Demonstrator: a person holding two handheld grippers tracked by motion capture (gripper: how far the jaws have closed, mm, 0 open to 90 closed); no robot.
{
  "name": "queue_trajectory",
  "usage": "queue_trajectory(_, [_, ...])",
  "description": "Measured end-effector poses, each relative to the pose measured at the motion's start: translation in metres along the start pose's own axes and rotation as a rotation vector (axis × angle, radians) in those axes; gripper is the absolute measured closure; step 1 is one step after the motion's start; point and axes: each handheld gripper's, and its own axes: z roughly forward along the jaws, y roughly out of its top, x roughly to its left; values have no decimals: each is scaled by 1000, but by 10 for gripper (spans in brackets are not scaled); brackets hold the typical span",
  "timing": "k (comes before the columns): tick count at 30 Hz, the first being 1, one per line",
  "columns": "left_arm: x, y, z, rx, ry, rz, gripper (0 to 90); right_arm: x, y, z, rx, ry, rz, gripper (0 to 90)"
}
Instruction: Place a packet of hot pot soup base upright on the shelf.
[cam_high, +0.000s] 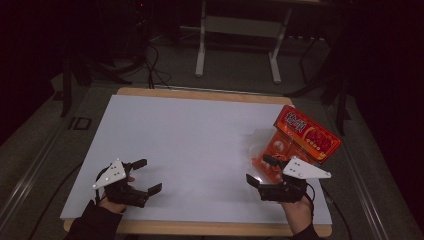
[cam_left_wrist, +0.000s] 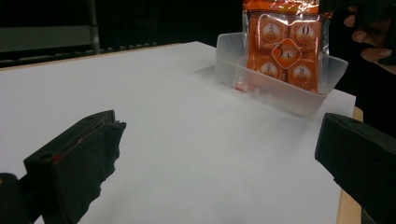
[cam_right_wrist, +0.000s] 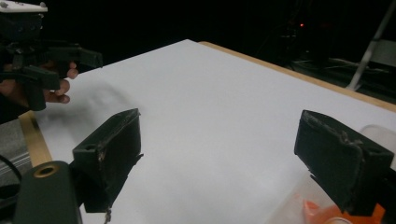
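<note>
An orange snack packet (cam_high: 306, 134) leans upright in a clear plastic tray (cam_high: 260, 161) at the right of the white table (cam_high: 190, 135). My right gripper (cam_high: 260, 170) is open just in front of the tray, its jaws wide apart and holding nothing. My left gripper (cam_high: 150, 176) is open near the front left edge, also holding nothing. In the left gripper view the packet (cam_left_wrist: 285, 44) stands in the tray (cam_left_wrist: 280, 91) beyond my open gripper (cam_left_wrist: 219, 130). In the right gripper view my gripper (cam_right_wrist: 219, 126) is open, with the tray's rim (cam_right_wrist: 376, 135) and a bit of orange packet (cam_right_wrist: 327, 214) by the right jaw.
The white sheet lies on a wooden tabletop whose edge (cam_high: 200, 227) shows at the front. A metal stand (cam_high: 237, 30) and cables lie on the dark floor beyond the table. The left gripper (cam_right_wrist: 39, 60) and its hand appear far off in the right gripper view.
</note>
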Motion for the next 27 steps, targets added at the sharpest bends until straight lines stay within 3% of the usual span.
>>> queue_trajectory(7, [-1,1,0,1,1,11,1,7,-5,8,-13,38,-18,140])
queue_trajectory(19, [-2,-1,0,6,-11,14,0,16,-19,20,22,98,-48,142])
queue_trajectory(27, [-4,-2,0,6,-10,24,0,17,-27,21,43,93,-56,142])
